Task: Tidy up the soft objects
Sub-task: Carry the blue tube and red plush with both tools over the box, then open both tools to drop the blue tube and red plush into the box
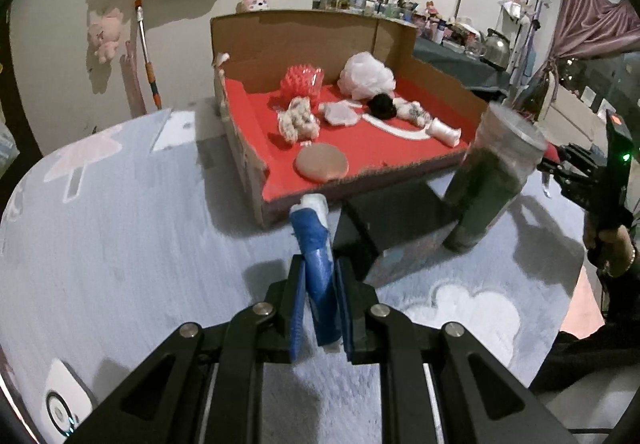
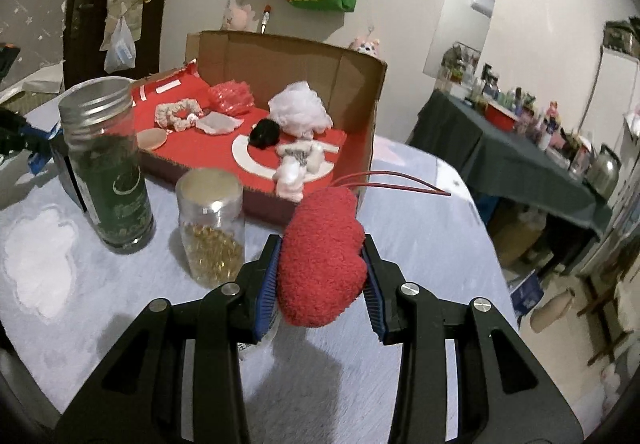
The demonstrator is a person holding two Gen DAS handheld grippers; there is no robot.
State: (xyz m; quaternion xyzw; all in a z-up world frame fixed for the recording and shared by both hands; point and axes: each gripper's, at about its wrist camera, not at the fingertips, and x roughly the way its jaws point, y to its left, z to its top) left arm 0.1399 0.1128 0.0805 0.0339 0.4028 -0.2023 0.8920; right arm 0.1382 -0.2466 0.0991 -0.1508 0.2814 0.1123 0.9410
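Observation:
A cardboard box [image 1: 256, 179] [image 2: 288, 55] with a red floor stands on the table and holds several soft things: a white mesh puff [image 1: 366, 75] [image 2: 300, 109], a scrunchie [image 1: 298, 119] [image 2: 176, 115], a small doll [image 1: 404, 109] [image 2: 294, 159], a tan round pad [image 1: 321, 163] [image 2: 151, 139]. My left gripper [image 1: 318, 308] is shut on a blue and white tube [image 1: 314, 244], held in front of the box. My right gripper [image 2: 320, 284] is shut on a fuzzy red heart [image 2: 322, 260] with a red string loop, lifted near the box's near corner.
A tall jar of dark green contents [image 1: 486, 179] [image 2: 108, 167] and a small jar of golden capsules [image 2: 212, 228] stand on the pale cloth [image 1: 120, 264] before the box. A dark box [image 1: 384, 219] lies beside the tall jar. A cluttered side table [image 2: 520, 155] is at the right.

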